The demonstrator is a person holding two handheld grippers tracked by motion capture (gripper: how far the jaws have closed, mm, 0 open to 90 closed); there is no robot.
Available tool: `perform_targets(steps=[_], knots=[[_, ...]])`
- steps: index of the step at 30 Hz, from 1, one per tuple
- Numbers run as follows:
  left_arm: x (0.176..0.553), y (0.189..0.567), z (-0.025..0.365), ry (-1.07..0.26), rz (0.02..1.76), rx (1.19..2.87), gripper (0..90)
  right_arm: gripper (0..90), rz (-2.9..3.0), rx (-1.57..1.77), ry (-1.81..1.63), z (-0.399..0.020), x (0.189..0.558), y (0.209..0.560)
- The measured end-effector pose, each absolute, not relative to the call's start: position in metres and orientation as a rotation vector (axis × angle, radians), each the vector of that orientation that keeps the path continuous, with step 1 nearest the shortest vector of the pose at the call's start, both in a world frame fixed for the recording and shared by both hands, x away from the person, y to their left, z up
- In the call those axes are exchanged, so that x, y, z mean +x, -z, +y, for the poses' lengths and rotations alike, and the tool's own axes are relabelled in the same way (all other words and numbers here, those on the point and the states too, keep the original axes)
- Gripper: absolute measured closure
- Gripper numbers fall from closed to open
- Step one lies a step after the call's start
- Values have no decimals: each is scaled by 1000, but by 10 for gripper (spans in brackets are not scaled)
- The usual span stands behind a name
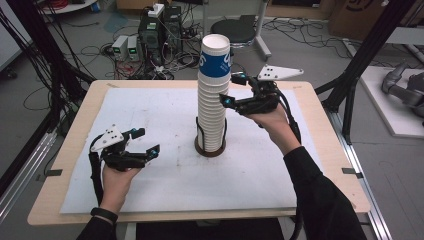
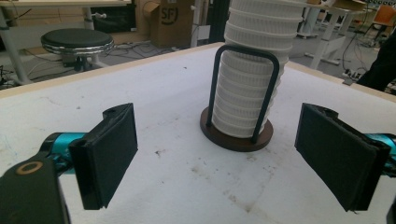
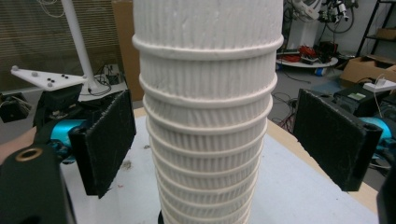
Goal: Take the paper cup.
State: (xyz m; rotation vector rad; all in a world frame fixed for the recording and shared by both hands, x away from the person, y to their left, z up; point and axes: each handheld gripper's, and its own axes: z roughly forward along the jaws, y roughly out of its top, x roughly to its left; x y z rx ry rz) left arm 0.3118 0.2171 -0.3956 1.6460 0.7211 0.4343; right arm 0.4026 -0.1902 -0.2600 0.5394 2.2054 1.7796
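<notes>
Left gripper (image 1: pixel 142 141) low over white table cover (image 1: pixel 150 107), well apart from cup stack (image 1: pixel 214 95), jaws spread wide on nothing, aimed across at stack's foot. Stack itself at table centre: ribbed white paper cups nested tall in dark round-based holder (image 1: pixel 209 146), blue-banded cup (image 1: pixel 215 56) on top. Right gripper (image 1: pixel 232 89) up at mid-height just beside stack, jaws fully parted, pads (image 3: pixel 108 140) either side of ribbed wall with clear gaps, gripping nothing. Step in hand, at a guess: positioning to pull cups off the top of the stack. Next move likely calls for squeezing right jaws gently on ribbed wall, paper being easy to crush, then lifting straight up along holder's rails; left hand probably needed to steady lower cups or base so whole tower stays put. High view gives blue cup on top and full height; left gripper view adds bent wire loop (image 2: pixel 243 88) and brown base disc (image 2: pixel 236 135); right gripper view confirms daylight between pads and cups, plus left gripper (image 3: pixel 56 112) beyond.
</notes>
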Motion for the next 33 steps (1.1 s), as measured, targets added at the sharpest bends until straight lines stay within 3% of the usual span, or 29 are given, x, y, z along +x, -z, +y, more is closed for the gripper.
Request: perform_targets(steps=[22,33], knots=[[312,394,214,-416,716,1656,131,141,2265,541,-1775,-172,414,257],[316,357,198,-348,678,1649,131,147,2246,529,-1773,-173,413,258]])
